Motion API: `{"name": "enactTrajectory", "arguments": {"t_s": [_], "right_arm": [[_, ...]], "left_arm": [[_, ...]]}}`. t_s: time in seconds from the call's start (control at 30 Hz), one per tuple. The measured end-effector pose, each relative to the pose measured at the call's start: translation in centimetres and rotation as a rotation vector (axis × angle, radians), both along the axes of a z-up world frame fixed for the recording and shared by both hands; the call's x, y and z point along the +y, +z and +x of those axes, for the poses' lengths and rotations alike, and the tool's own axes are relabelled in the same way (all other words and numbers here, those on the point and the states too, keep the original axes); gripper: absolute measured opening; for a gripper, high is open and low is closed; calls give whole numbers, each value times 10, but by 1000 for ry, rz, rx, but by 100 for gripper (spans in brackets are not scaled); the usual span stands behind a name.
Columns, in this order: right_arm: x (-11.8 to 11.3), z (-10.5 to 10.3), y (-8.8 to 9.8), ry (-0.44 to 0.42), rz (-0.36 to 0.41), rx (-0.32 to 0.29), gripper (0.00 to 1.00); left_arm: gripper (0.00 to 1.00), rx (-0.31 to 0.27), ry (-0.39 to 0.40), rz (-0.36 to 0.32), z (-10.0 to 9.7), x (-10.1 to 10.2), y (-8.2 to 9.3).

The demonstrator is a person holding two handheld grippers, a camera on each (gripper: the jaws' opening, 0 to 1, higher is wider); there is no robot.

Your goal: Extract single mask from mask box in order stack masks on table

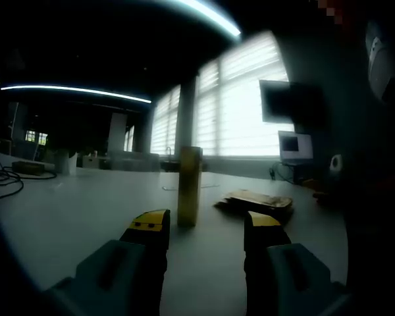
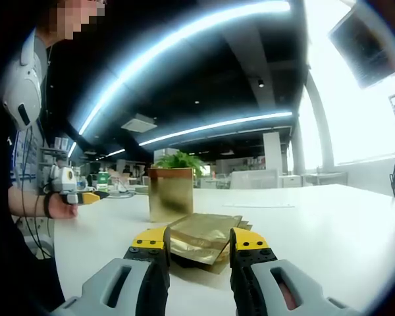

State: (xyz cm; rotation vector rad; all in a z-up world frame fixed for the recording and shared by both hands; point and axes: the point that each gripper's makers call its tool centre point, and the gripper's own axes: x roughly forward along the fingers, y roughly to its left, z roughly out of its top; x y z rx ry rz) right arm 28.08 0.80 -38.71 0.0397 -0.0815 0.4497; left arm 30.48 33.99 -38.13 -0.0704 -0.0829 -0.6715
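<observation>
A tall gold mask box (image 1: 189, 185) stands upright on the white table (image 1: 85, 210); in the right gripper view the box (image 2: 171, 193) is just behind a stack of gold mask packets (image 2: 204, 238). The same stack (image 1: 257, 201) lies to the right of the box in the left gripper view. My left gripper (image 1: 205, 224) is open and holds nothing, a short way before the box. My right gripper (image 2: 199, 242) has its jaws apart on either side of the stack's near end. The top packet's edge lies between them, and I cannot tell if they touch it.
A person's hand holds the left gripper (image 2: 85, 196) at the left of the right gripper view. Black cables (image 1: 6, 179) lie on the table's far left. A monitor (image 1: 295, 146) stands at the far right. A potted plant (image 2: 179, 161) rises behind the box.
</observation>
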Motion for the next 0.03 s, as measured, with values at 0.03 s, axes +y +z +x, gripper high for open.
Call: {"name": "enactTrajectory", "arguments": {"t_s": [0.03], "right_arm": [[0, 0, 0, 0, 0, 0, 32]], "left_arm": [[36, 0, 0, 0, 0, 0, 0]]}}
